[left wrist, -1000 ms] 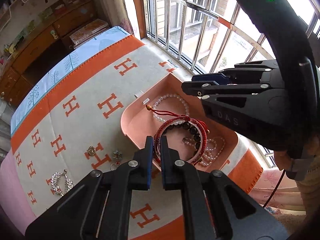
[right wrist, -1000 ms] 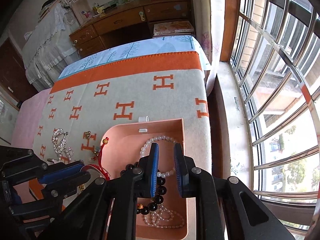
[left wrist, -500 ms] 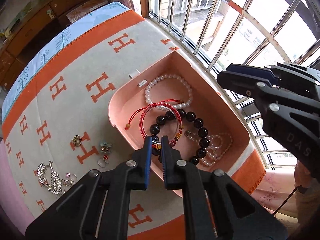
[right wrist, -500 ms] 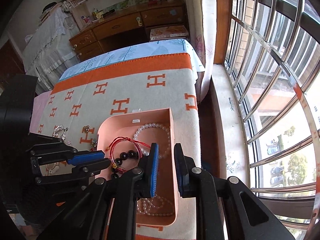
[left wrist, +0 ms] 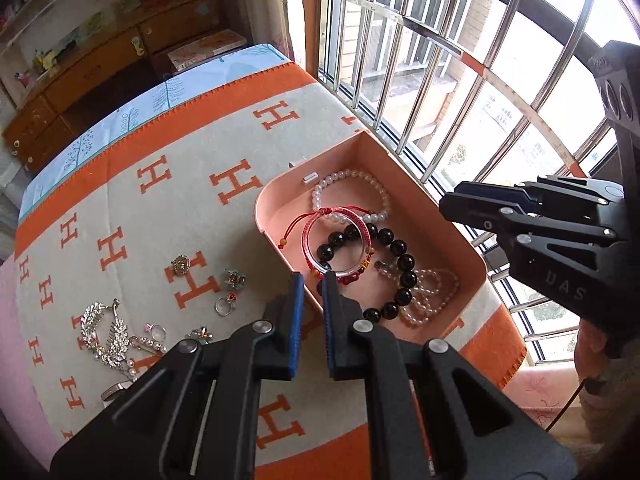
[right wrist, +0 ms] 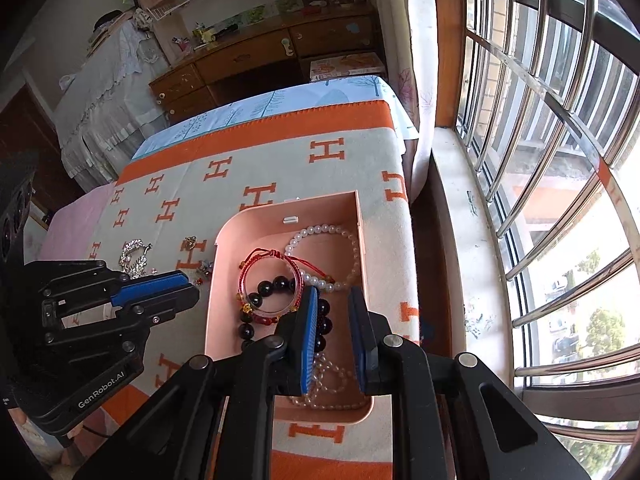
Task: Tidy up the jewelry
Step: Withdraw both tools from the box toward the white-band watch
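A shallow pink tray [left wrist: 276, 196] rests on an orange-and-cream blanket [left wrist: 160, 208] patterned with the letter H, close beside a barred window [left wrist: 440, 60]. Inside the tray lie four pieces: a white pearl bracelet [left wrist: 352, 178] at the far end; a red cord bracelet [left wrist: 340, 240], lying flat and overlapping both the pearls and a black bead bracelet [left wrist: 400, 264]; and a coil of clear beads [left wrist: 432, 296] in the near corner, touching the black beads.

Outside the tray, on the blanket to its left, loose items remain: a gold ring [left wrist: 181, 265], a small green charm [left wrist: 235, 279], a ring with a red stone [left wrist: 225, 305], and a silver leaf-shaped brooch [left wrist: 105, 330] among further small pieces.

The left gripper [left wrist: 310, 284] is clenched and empty, its tips above the near rim of the tray. The right gripper [right wrist: 334, 300] hangs above the tray with a narrow gap between its pads and nothing in the gap; the black beads appear below it.

Compared with one second earlier: the red cord bracelet, then pinched at the left gripper's tips above the tray, now lies released inside it. The right gripper, then directly over the pearls and black beads, has drawn back toward the tray's near end.
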Available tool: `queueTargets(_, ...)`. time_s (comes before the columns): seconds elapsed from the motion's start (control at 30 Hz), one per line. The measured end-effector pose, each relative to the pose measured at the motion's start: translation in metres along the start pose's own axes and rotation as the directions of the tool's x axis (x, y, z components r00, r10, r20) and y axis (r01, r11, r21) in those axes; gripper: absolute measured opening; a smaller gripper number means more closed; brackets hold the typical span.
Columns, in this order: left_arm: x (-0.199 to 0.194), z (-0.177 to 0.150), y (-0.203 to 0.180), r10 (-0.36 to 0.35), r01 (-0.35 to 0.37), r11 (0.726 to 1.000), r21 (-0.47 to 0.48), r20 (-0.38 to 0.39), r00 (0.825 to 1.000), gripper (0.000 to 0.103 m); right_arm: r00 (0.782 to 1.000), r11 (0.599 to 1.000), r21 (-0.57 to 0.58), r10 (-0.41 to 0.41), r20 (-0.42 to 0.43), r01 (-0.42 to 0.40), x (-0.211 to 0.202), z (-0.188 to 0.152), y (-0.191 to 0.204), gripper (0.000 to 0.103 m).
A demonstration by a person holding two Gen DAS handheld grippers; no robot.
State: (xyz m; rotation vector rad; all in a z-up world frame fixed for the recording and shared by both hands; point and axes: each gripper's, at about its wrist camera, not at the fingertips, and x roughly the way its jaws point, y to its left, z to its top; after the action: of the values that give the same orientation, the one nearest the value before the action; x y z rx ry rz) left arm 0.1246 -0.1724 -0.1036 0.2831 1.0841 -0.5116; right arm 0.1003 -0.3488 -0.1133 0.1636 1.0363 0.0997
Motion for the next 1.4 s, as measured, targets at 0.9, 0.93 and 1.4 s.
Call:
queueTargets(0.9,-0.105,-0.110,0.161,0.184,-0.130,0.937,-0.324,0.141,0.973,0.052,0.979,0.977,-0.175,0.146,0.141,-0.120,-0.063,-0.026,0.156,0.035)
queueTargets(0.93,-0.106,-0.116,0.168,0.194,-0.139,0.933,-0.333,0.138,0.971,0.052,0.979,0.976,-0.173,0.158,0.131,-0.135,-0.058,-0.027,0.163,0.035)
queueTargets(1.4,-0.048,-0.173,0.173,0.126,-0.117,0.981,-0.156,0.046,0.991,0.051,0.984,0.978,-0.111,0.175,-0.043,-0.178,0.045,-0.062,0.188,0.035)
